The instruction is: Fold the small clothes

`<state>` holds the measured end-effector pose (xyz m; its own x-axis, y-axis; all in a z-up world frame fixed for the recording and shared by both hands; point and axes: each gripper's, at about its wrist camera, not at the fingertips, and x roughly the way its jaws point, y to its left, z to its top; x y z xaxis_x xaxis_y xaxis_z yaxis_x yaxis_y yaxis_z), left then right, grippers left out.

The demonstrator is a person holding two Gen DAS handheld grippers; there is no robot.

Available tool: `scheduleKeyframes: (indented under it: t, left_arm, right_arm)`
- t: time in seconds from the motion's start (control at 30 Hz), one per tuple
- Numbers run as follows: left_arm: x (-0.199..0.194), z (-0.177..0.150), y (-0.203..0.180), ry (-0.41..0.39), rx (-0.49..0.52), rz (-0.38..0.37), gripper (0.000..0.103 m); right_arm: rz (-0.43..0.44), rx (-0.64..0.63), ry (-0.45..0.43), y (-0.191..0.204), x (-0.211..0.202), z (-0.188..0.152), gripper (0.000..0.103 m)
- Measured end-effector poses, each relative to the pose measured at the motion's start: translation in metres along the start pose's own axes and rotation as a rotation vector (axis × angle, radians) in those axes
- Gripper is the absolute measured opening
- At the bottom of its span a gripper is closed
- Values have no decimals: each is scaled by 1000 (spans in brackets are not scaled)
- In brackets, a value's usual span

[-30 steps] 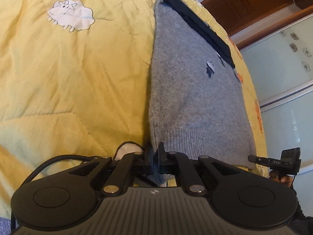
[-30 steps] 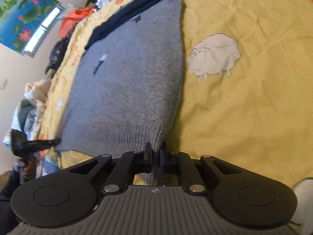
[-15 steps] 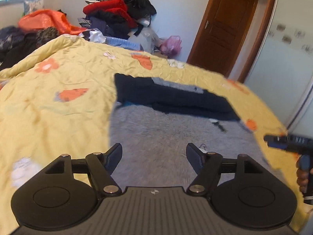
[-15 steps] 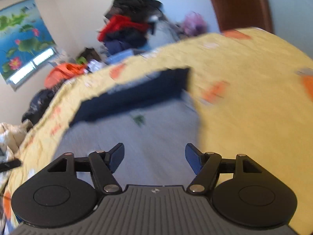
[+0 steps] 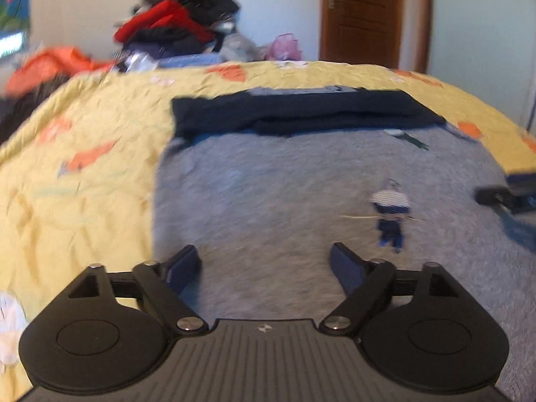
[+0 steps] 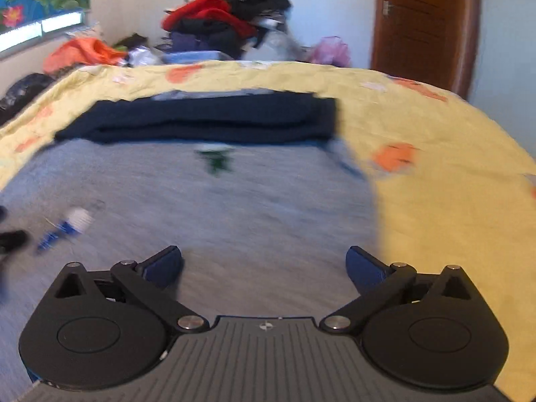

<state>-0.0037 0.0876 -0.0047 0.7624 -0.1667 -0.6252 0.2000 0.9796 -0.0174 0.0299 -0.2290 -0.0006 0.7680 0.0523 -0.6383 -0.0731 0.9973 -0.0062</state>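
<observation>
Both tongs stand apart and empty above a grey sweater spread on a bed: the left tongs and the right tongs have just been opening, and nothing lies between the jaws of either. The knit lies flat on the yellow quilt, the left tongs near its left edge and the right tongs near its right edge, with a small embroidered figure in blue and white stitched into the grey cloth. It looks soft, limp and light, likely to sag and drag across the quilt instead of keeping a crease, so a pinch at the ribbed hem or along a side edge, one tong to each corner, would probably serve best. At the sweater's far end, dark navy cloth lies in a band, touching or overlapping the grey knit; whether it belongs to the same garment cannot be told, and it may have to be dealt with when a fold goes that way. In the left view the tip of the other tool juts in at the right edge. Beyond the bed sit a heap of red and black clothes, orange cloth, a pink bag and a brown door.
</observation>
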Motion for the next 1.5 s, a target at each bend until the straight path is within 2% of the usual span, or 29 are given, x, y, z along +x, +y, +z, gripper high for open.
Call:
scheduleKeyframes:
  t: [0.03, 0.1, 0.17, 0.2, 0.27, 0.33, 0.43, 0.47, 0.53, 0.7, 0.83, 0.97, 1.03, 1.1, 1.17, 1.3, 1.43, 1.5]
  left_arm:
    - [1, 1, 1, 8, -2, 15, 98]
    - [0, 2, -7, 8, 24, 56, 98]
    - [-12, 3, -20, 8, 50, 117, 96]
    - [-24, 2, -26, -10, 53, 100, 96]
    - [-49, -5, -37, -51, 41, 19, 97]
    - [-58, -13, -50, -38, 52, -20, 97]
    - [-53, -30, -59, 0, 92, -42, 97]
    - [-49, -38, -58, 19, 109, -28, 98]
    - [-51, -45, -43, -3, 76, -76, 99]
    - [-55, -52, -33, -13, 85, -68, 99]
    - [-63, -42, -41, 19, 85, -27, 97]
    - [-87, -40, -61, -14, 76, -81, 97]
    - [-85, -42, -72, 23, 84, -53, 97]
    - [-74, -49, -76, 92, 78, -2, 98]
    - [-75, -58, -69, 64, 29, -11, 100]
    - [-80, -62, -63, 57, 32, -5, 100]
    - [-81, -63, -62, 56, 31, -4, 100]
    - [-81, -63, -62, 57, 29, -1, 100]
  right_arm:
    - [14, -3, -1, -3, 0, 0, 102]
    - [-6, -39, 4, 4, 0, 1, 102]
    - [-32, -59, 1, 13, -11, 2, 92]
    - [-30, -65, -17, 20, -24, 0, 90]
    - [35, -54, -59, 29, -47, -7, 96]
    - [93, -72, -46, 43, -55, -15, 98]
    - [87, -163, 7, 60, -51, -36, 98]
    - [93, -149, -20, 56, -53, -42, 100]
    - [96, -108, 0, 42, -56, -43, 102]
    - [80, -91, 0, 22, -66, -47, 102]
    - [31, -131, 1, 36, -78, -46, 101]
    - [125, -153, -35, 59, -100, -48, 101]
    - [144, -185, -9, 71, -99, -53, 101]
    - [122, -214, 41, 79, -92, -62, 101]
    - [153, -152, 18, 66, -92, -70, 102]
    - [133, -141, 20, 48, -98, -73, 102]
    - [103, -103, 60, 44, -104, -64, 101]
    - [124, -86, 46, 47, -111, -61, 100]
